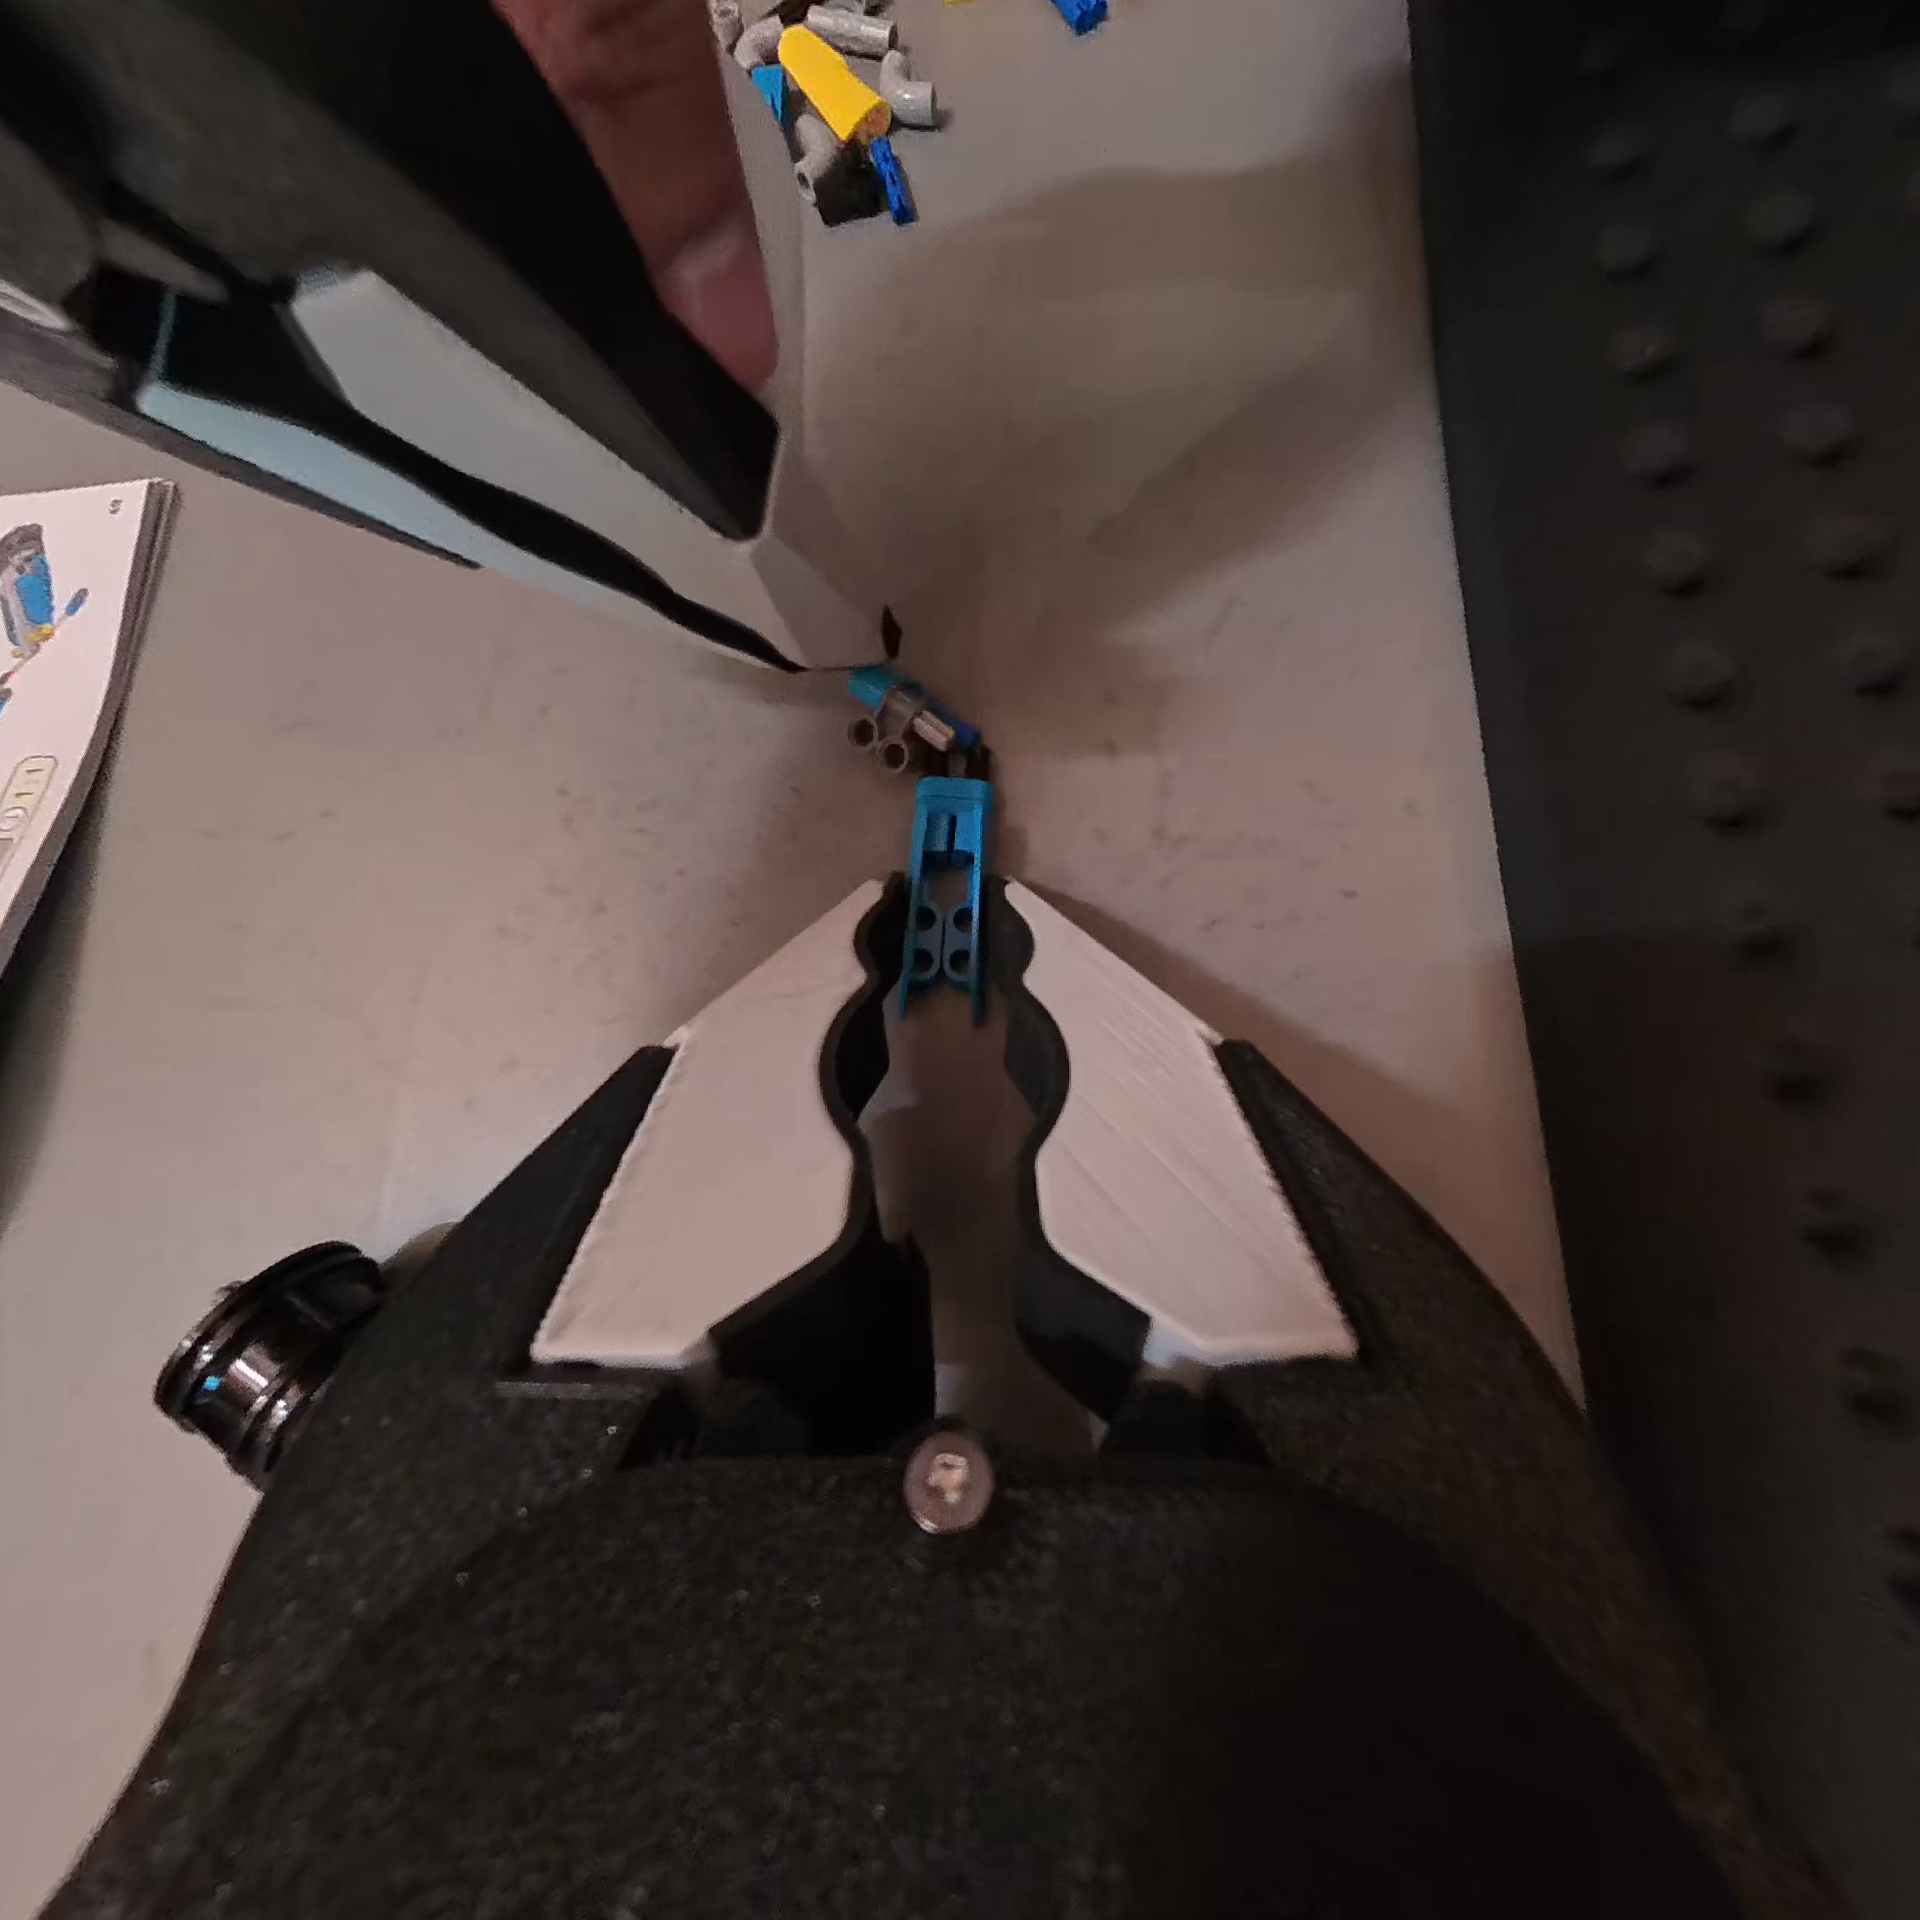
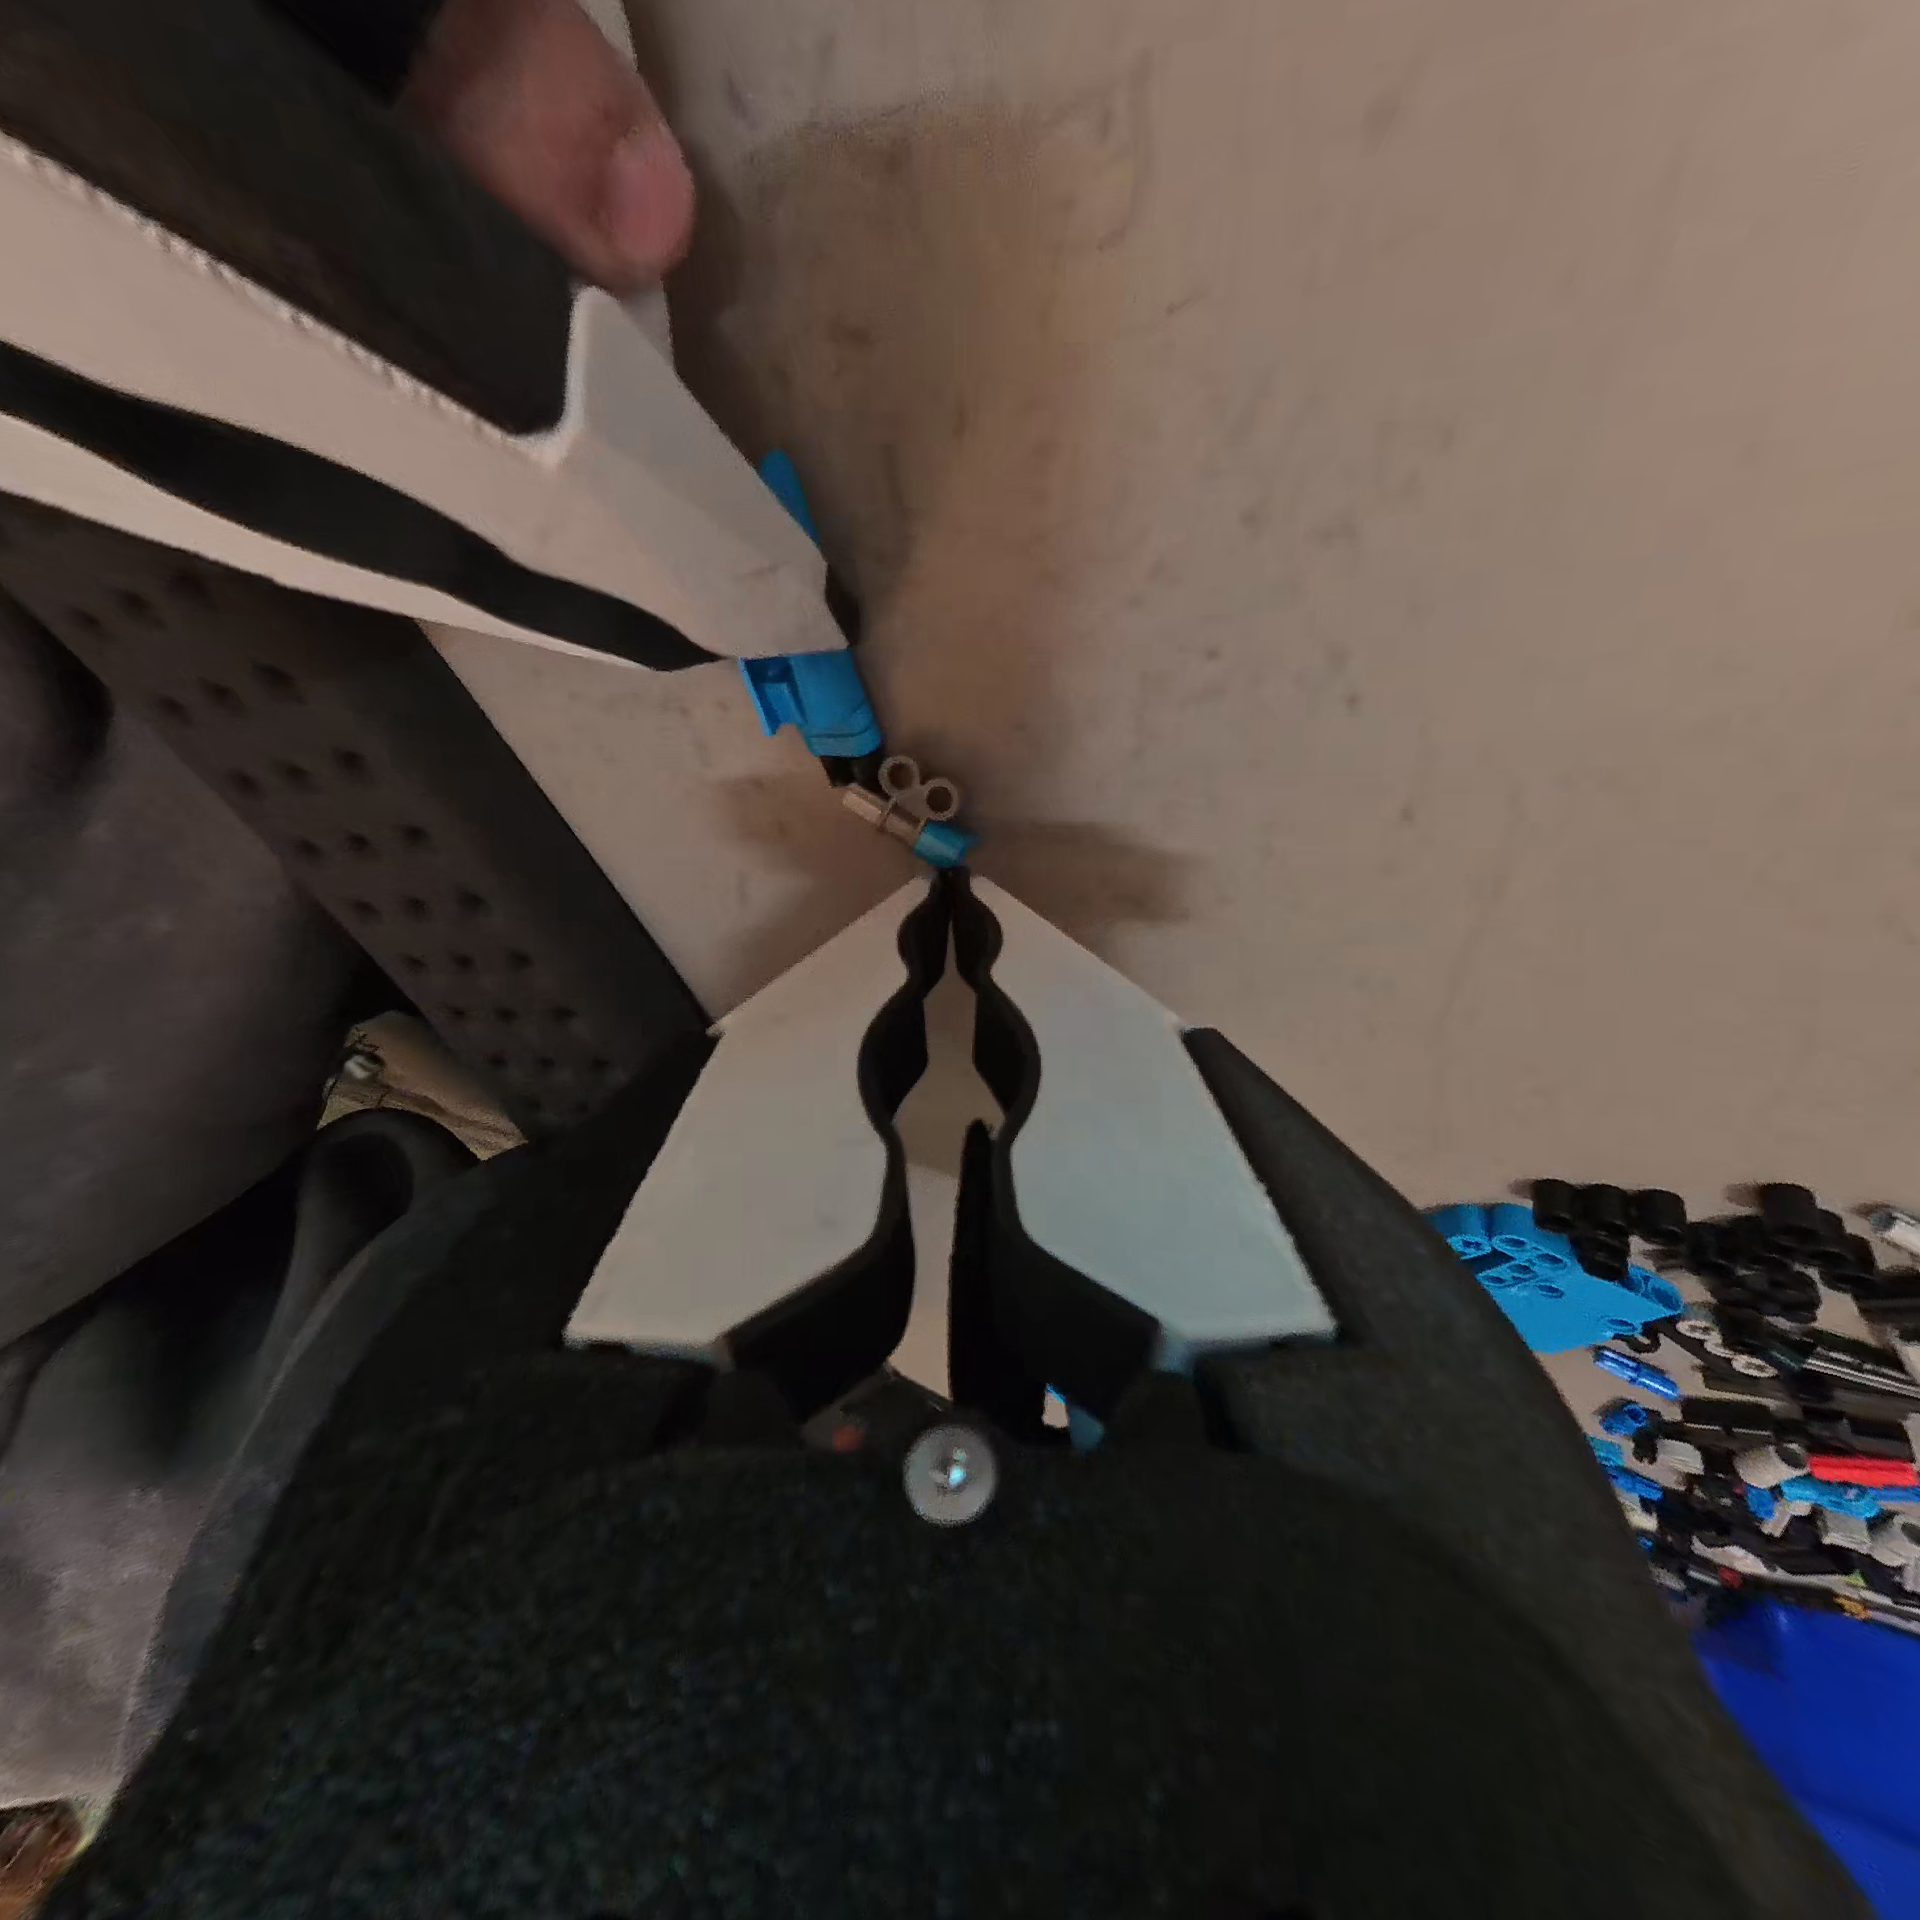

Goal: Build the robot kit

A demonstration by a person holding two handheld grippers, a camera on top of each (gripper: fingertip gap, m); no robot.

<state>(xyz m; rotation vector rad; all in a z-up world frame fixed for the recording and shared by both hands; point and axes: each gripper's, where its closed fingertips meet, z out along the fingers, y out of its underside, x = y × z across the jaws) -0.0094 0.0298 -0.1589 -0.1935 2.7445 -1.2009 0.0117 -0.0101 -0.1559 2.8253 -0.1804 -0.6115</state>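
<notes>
The left gripper (image 1: 940, 894) pinches a blue frame piece (image 1: 943, 904) above the pale table (image 1: 416, 883), while the right gripper (image 2: 948, 883), fingertips pressed together, grips the thin end of a grey connector assembly (image 2: 920, 805); both look light, stiff and slippery, best held by flat sides.

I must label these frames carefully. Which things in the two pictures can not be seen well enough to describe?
- Right wrist view: what the right tool pinches; its shut tips hide it.
- Both views: how the blue frame piece joins the small grey connector cluster; too small, in shadow.
- Right wrist view: the parts pile is blurred and cut off by the right edge.
- Left wrist view: the booklet is cut off by the left edge.
</notes>
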